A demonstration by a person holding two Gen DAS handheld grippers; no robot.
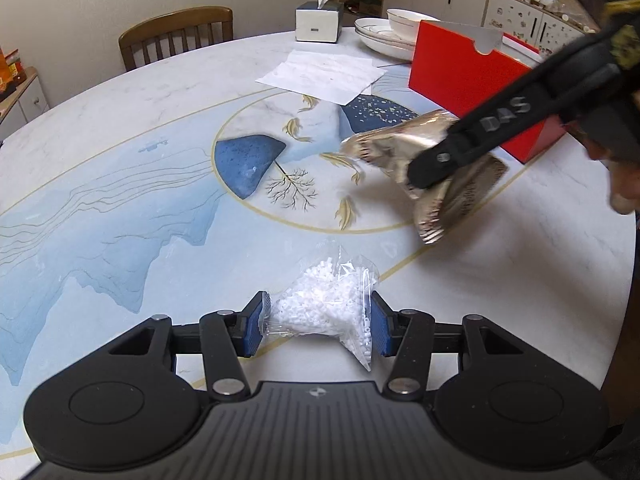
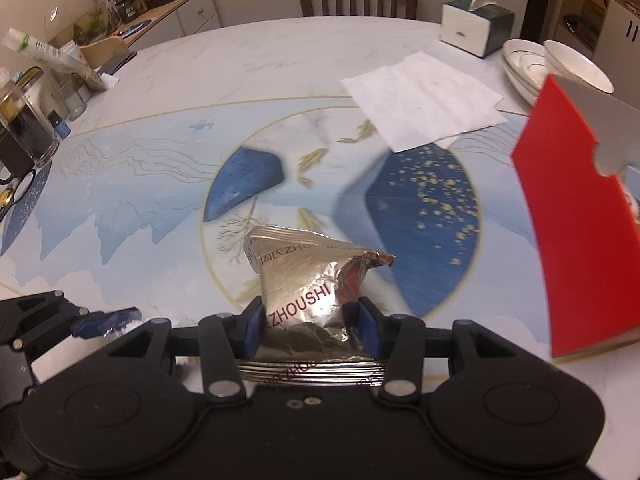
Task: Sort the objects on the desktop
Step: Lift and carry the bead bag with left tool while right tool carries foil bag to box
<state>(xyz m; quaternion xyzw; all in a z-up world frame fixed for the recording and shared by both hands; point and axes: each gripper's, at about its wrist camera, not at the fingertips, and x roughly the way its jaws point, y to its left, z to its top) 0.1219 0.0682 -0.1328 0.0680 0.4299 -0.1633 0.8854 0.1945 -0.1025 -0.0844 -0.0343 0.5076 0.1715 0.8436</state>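
My left gripper [image 1: 318,326] is shut on a clear plastic bag of small white beads [image 1: 328,304], held just above the table. My right gripper [image 2: 310,330] is shut on a crumpled silver foil snack packet [image 2: 304,280] and holds it above the table's middle. In the left wrist view the right gripper [image 1: 436,176] shows at the right, with the foil packet [image 1: 384,148] in it. The left gripper's blue fingertips [image 2: 108,322] show at the lower left of the right wrist view. A red open box [image 1: 468,76] stands on the right side of the table; it also shows in the right wrist view [image 2: 576,240].
White paper sheets [image 1: 320,74] lie beyond the centre. A tissue box [image 1: 318,22] and stacked white plates with a bowl [image 1: 390,34] stand at the far edge. A wooden chair [image 1: 176,34] stands behind. Jars and a glass pot [image 2: 24,124] crowd the table's left edge.
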